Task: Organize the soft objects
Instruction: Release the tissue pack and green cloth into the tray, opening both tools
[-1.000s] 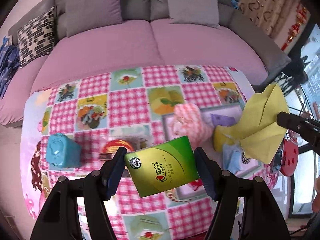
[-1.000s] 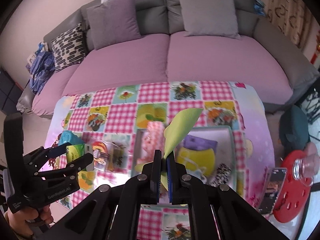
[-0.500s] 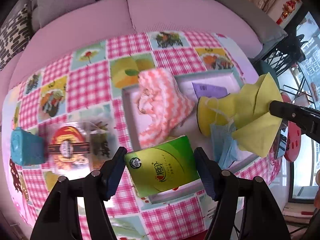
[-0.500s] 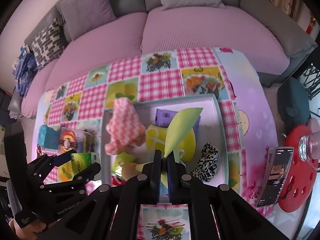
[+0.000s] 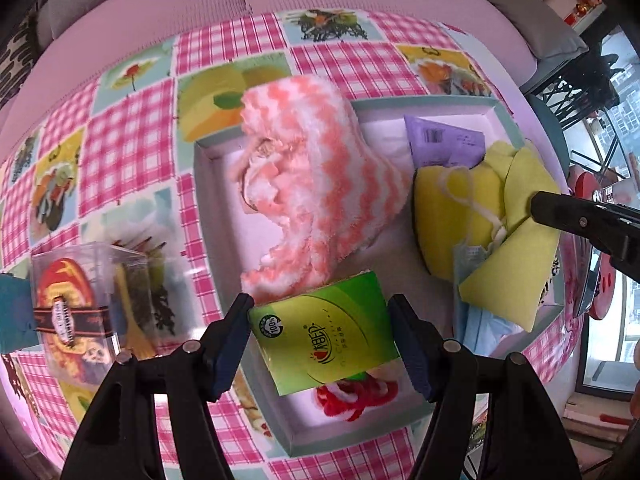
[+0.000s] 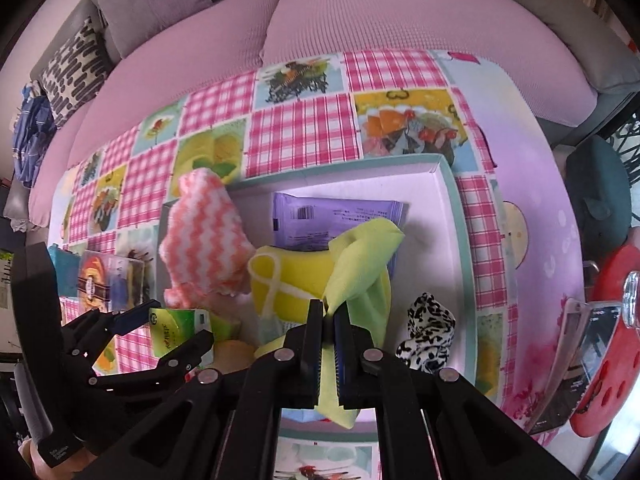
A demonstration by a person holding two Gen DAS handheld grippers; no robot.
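Note:
My left gripper (image 5: 322,320) is shut on a green tissue pack (image 5: 324,330) and holds it over the near left part of the shallow tray (image 5: 202,168). My right gripper (image 6: 329,312) is shut on a yellow-green cloth (image 6: 360,264) low over the tray's middle (image 6: 448,184). In the tray lie a pink-and-white fuzzy cloth (image 5: 320,184), a yellow sponge (image 5: 452,204), a purple packet (image 6: 336,216), a blue face mask (image 5: 476,328), a red-and-white scrunchie (image 5: 352,396) and a leopard-print scrunchie (image 6: 430,330).
Left of the tray stand a clear plastic box (image 5: 84,292) and a teal box (image 5: 12,312) on the checked tablecloth (image 5: 132,136). A phone (image 6: 576,364) lies at the table's right edge, beside a red stool (image 6: 608,344). A pink sofa (image 6: 360,24) stands behind.
Both grippers have moved forward and down over the tray with their loads. The tissue pack now hangs over the tray's near part, and the yellow-green cloth has come down onto the sponge.

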